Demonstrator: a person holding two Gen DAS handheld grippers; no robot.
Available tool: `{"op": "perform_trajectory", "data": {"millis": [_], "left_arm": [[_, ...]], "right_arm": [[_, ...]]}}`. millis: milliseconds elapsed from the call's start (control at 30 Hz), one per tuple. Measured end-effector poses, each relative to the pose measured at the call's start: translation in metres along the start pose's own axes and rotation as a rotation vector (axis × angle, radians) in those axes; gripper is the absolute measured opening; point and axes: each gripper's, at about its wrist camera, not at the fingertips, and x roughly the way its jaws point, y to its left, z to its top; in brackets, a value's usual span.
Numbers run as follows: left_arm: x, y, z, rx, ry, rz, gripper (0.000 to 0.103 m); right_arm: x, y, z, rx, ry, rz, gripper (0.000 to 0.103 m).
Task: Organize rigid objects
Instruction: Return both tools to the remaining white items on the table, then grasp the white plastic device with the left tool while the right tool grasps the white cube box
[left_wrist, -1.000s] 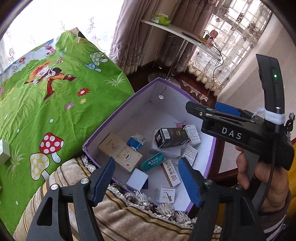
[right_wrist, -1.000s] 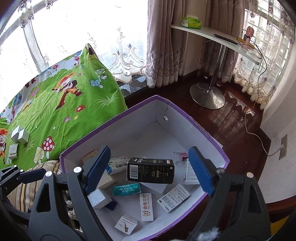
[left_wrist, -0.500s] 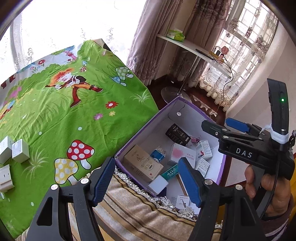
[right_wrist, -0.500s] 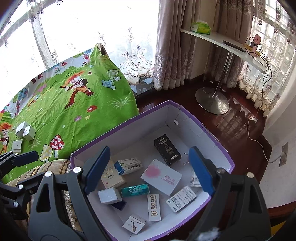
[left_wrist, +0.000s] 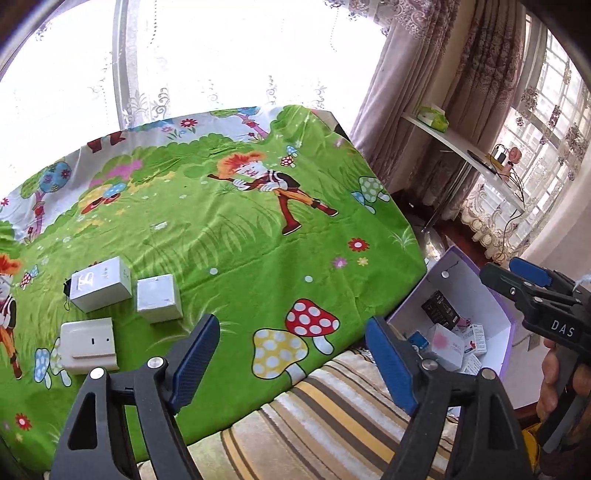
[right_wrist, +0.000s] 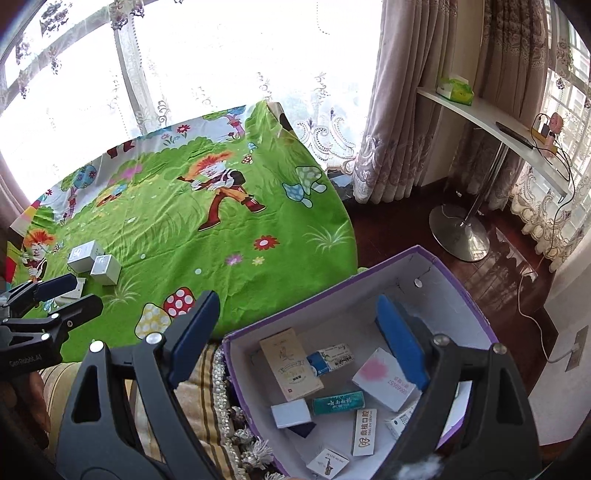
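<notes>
My left gripper (left_wrist: 291, 347) hangs over the near edge of the green cartoon cloth (left_wrist: 240, 240); its jaws are opening with nothing between them. Three white boxes (left_wrist: 99, 284), (left_wrist: 159, 297), (left_wrist: 88, 345) lie on the cloth to its left. My right gripper (right_wrist: 295, 317) is open and empty above the near left corner of the purple-rimmed box (right_wrist: 314, 317). Several small cartons lie in that box, among them a tan one (right_wrist: 288, 365) and a black one (left_wrist: 439, 312). Each gripper shows in the other's view: the right gripper (left_wrist: 502, 271) and the left gripper (right_wrist: 79, 295).
A striped, fringed cushion (left_wrist: 332, 406) lies between the cloth and the box. A white shelf desk (right_wrist: 480, 110) on a metal foot (right_wrist: 458, 236) stands on the dark wood floor by the curtains. A hand (left_wrist: 554, 369) holds the right gripper's handle.
Both grippers have swung left, away from the purple-rimmed box and toward the green cloth. The left jaws stand wider. The black carton has come to rest at the box's far end.
</notes>
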Motion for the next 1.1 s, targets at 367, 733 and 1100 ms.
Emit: {"op": "perform_trajectory", "data": {"millis": [367, 733, 1100], "left_arm": [[0.003, 0.123, -0.004, -0.232, 0.053, 0.196, 0.101], [0.024, 0.206, -0.021, -0.367, 0.142, 0.295, 0.103], [0.060, 0.203, -0.037, -0.298, 0.226, 0.318, 0.103]], "right_arm": [[0.020, 0.109, 0.028, -0.126, 0.007, 0.121, 0.090], [0.058, 0.185, 0.029, -0.169, 0.093, 0.210, 0.091], [0.100, 0.231, 0.022, -0.211, 0.167, 0.217, 0.091]]}}
